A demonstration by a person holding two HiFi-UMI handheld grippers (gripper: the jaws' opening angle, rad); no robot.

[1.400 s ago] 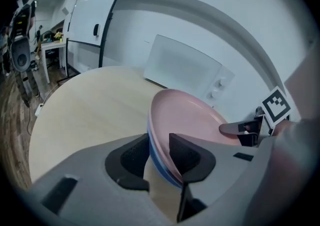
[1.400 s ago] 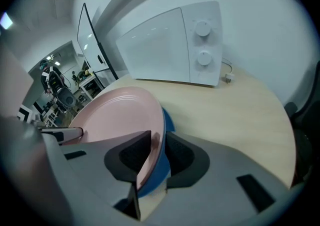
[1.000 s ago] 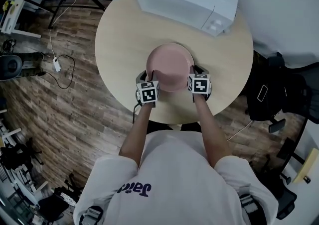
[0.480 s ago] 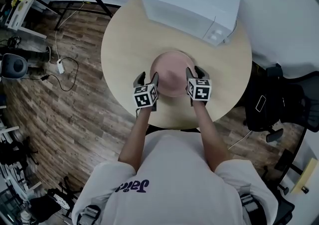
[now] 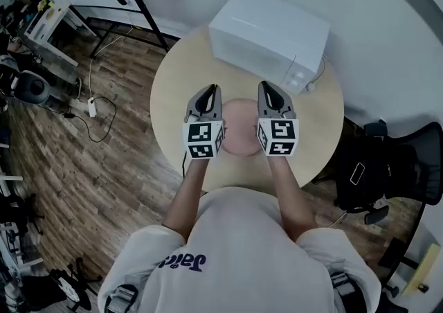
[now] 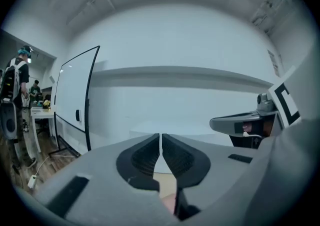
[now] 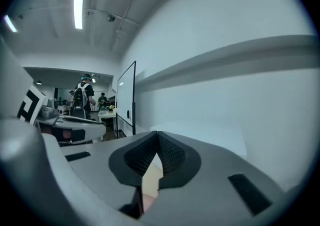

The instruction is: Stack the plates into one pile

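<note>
Below, round table, wood floor.

Cool, even indoor light, heavy fisheye
A ceiling strip lamp blooms white in the right gripper view; walls bend and corners fall black; colours are muted, the plates dull pink on the softly shadowed bench.

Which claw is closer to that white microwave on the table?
Right. The right claw hangs just before the white microwave, by its near corner; the left claw is further aside, across the pink plates. Both claws' jaws have just closed on nothing.
</note>
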